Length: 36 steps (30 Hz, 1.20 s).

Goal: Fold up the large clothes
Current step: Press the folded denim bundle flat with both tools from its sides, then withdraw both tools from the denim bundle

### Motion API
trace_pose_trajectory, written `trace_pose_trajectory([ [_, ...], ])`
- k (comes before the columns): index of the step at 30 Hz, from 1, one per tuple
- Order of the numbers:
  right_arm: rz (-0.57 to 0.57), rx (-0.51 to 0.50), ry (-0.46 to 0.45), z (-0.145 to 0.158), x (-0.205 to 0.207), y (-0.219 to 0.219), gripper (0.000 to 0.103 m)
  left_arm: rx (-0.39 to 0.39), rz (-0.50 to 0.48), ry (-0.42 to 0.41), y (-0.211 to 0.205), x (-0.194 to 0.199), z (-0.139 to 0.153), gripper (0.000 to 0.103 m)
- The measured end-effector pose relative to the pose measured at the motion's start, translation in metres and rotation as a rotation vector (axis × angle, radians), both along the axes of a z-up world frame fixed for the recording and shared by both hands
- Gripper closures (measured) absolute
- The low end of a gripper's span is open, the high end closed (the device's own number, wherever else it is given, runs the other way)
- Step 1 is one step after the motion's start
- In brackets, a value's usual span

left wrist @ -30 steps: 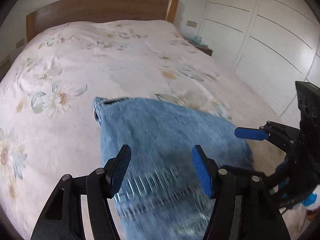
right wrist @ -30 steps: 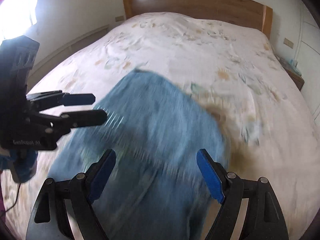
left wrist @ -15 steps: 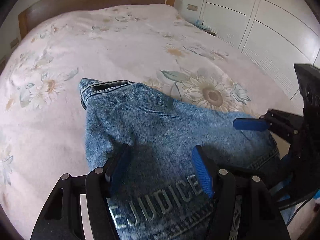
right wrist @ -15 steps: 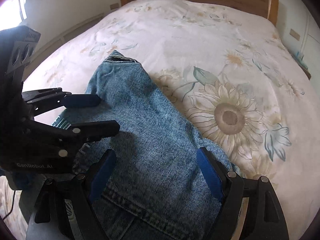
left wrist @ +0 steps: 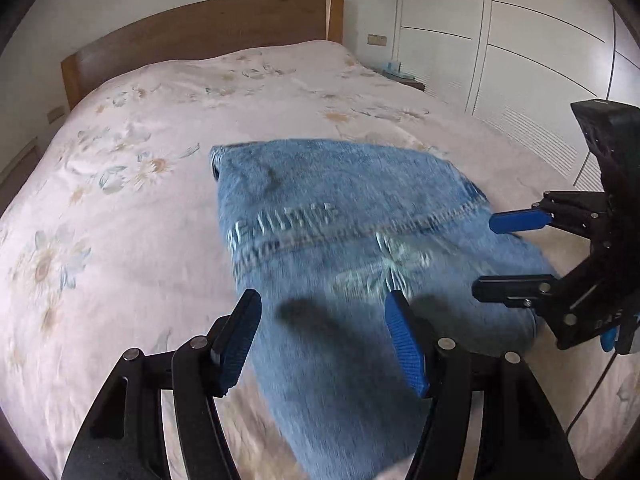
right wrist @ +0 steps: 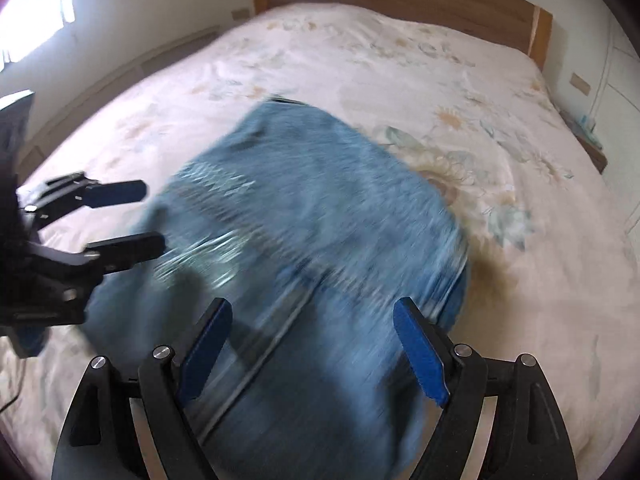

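Observation:
A blue denim garment point(left wrist: 340, 208) with pale lettering lies on the floral bedcover point(left wrist: 120, 200), one narrow end pointing at the headboard. It is motion-blurred in both views. My left gripper point(left wrist: 322, 320) hovers open over its near part, and no cloth is pinched between the blue pads. The right gripper point(left wrist: 496, 252) shows at the right edge, beside the garment's hem. In the right wrist view the garment point(right wrist: 320, 200) spreads ahead of my right gripper point(right wrist: 314, 320), whose jaws stand wide with nothing gripped. The left gripper point(right wrist: 148, 218) reaches in from the left there.
A wooden headboard point(left wrist: 200, 36) closes the far end of the bed. White wardrobe doors point(left wrist: 520, 60) line the right side, with a bedside table point(left wrist: 400, 76) in the corner. A bright window point(right wrist: 36, 16) is on the left wall.
Both grippers have drawn back toward the garment's near end. The lettering, half a second ago between my left fingers, now lies well ahead of them. Jaw widths look unchanged.

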State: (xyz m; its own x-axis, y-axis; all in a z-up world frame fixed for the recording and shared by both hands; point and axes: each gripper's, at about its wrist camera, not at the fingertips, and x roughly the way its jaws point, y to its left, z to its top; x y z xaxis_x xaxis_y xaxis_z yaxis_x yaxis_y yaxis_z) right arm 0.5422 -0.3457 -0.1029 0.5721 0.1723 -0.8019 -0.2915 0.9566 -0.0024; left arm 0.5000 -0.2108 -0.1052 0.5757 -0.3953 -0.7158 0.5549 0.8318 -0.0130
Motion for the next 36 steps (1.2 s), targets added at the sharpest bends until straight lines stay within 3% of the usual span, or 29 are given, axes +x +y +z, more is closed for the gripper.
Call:
trace_pose_trajectory([
  [8, -0.072, 0.071, 0.030, -0.022, -0.039, -0.011, 0.020, -0.032, 0.039, 0.010, 0.005, -0.024, -0.015, 0.044],
  [36, -0.153, -0.046, 0.087, -0.025, -0.073, -0.024, 0.020, -0.050, 0.082, 0.043, 0.021, -0.034, -0.016, 0.044],
])
